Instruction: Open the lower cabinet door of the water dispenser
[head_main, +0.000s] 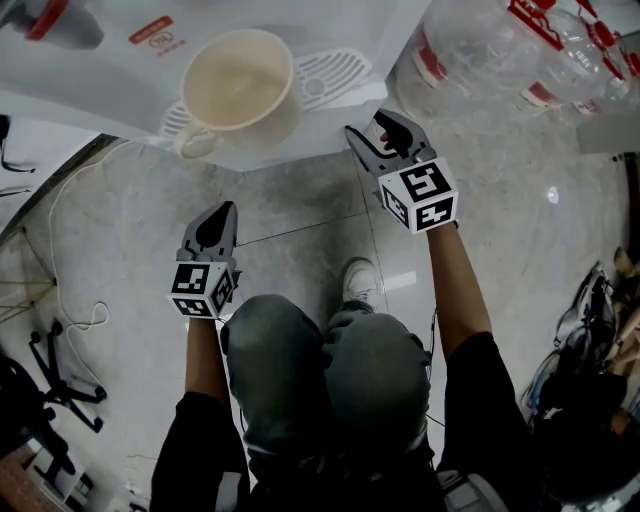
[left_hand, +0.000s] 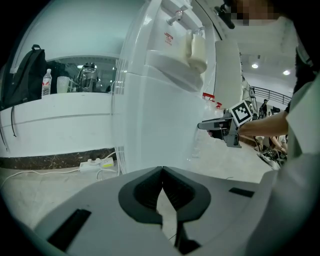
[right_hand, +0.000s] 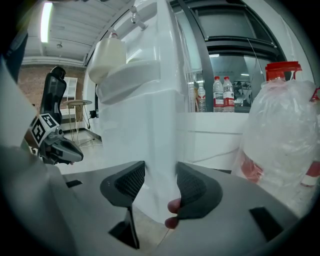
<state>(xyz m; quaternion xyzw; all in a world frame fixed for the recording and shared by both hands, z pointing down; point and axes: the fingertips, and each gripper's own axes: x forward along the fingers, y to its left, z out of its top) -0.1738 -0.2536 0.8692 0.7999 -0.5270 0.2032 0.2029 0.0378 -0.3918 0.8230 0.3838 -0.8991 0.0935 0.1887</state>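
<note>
- Head view, looking steeply down: a white plastic water dispenser (head_main: 120, 90) fills the top edge, with a round cream mug (head_main: 238, 80) on its drip tray. The right gripper (head_main: 368, 125) reaches the dispenser's front corner. The left gripper (head_main: 225, 212) hangs lower over the grey tiled floor (head_main: 300, 210), apart from the dispenser
- Left gripper view: the left gripper (left_hand: 162, 171) has its jaws pressed together with nothing between them. Ahead stands the dispenser's flat white lower cabinet door (left_hand: 170, 130), sitting flush, with the right gripper (left_hand: 201, 125) at its far edge
- Right gripper view: the right gripper (right_hand: 160, 170) has its jaws spread, with the door's (right_hand: 150, 135) white edge between the pads. A large clear water bottle with a red cap (right_hand: 285, 125) stands just beside the dispenser
</note>
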